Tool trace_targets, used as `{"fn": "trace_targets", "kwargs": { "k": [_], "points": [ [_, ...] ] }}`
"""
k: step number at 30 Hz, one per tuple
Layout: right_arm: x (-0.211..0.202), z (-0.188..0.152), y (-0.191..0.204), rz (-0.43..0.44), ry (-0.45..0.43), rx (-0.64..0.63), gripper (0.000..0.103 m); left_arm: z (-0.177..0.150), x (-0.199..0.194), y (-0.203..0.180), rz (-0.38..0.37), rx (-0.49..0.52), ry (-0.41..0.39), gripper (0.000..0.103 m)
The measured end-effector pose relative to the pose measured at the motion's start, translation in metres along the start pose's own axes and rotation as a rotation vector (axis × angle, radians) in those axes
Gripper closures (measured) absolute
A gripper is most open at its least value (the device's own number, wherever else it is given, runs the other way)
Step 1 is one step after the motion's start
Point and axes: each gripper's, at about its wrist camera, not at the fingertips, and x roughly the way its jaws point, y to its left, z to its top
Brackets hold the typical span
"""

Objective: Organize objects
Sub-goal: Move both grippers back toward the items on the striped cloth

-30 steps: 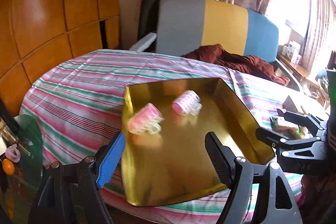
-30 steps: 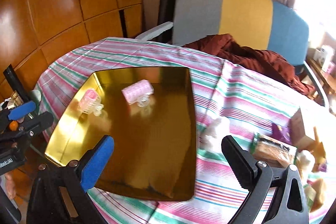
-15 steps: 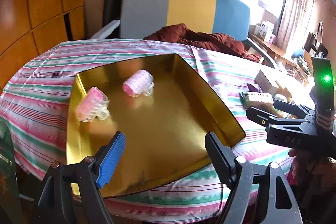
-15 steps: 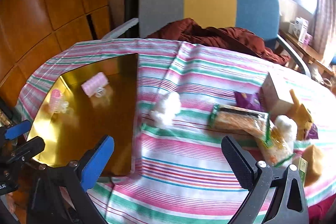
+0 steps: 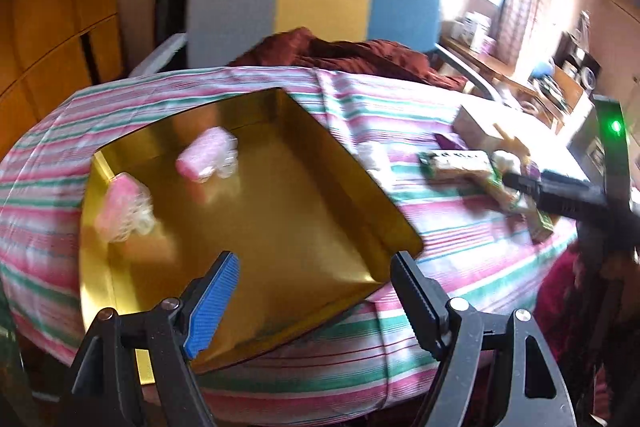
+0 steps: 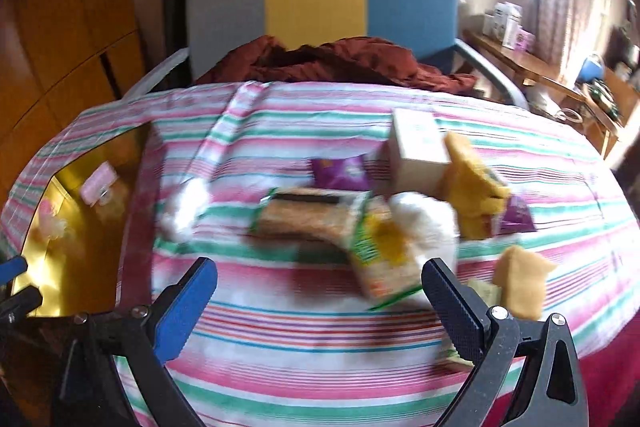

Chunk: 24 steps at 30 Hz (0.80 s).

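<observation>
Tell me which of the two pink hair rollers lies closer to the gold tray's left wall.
The pink hair roller near the gold tray's left wall; the other sits farther back.

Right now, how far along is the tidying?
Early stage. Done: two pink hair rollers lie in the gold tray. In hand: nothing; the left tongs and right tongs are open and empty. Left: snack packets, a white box and other bits on the striped cloth.
</observation>
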Motion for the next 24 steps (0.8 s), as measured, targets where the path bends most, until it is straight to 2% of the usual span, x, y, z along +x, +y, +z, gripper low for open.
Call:
{"fn": "trace_targets", "kwargs": {
  "k": [4,11,13,18,20,24],
  "points": [
    [-0.007,0.015,-0.036,-0.06,-0.023,0.052,0.0,0.011,0.005,-0.023,-0.029,0.06,-0.003,0.023],
    [-0.003,0.042,-0.077,-0.126,-0.073,0.091,0.0,0.033,0.019,-0.052,-0.076,0.131,0.01,0.023],
    [0.003,0.044,-0.084,-0.123,-0.08,0.112,0.0,0.042,0.026,-0.056,-0.091,0.144,0.022,0.023],
    [0.02,0.041,-0.094,-0.087,-0.046,0.161,0.0,0.07,0.052,-0.072,-0.088,0.255,0.052,0.024],
    [0.018,0.042,-0.094,-0.072,-0.06,0.161,0.0,0.083,0.071,-0.074,-0.096,0.259,0.094,0.035],
    [0.019,0.042,-0.096,-0.047,-0.057,0.177,0.0,0.098,0.102,-0.081,-0.084,0.282,0.147,0.038]
  ]
}}
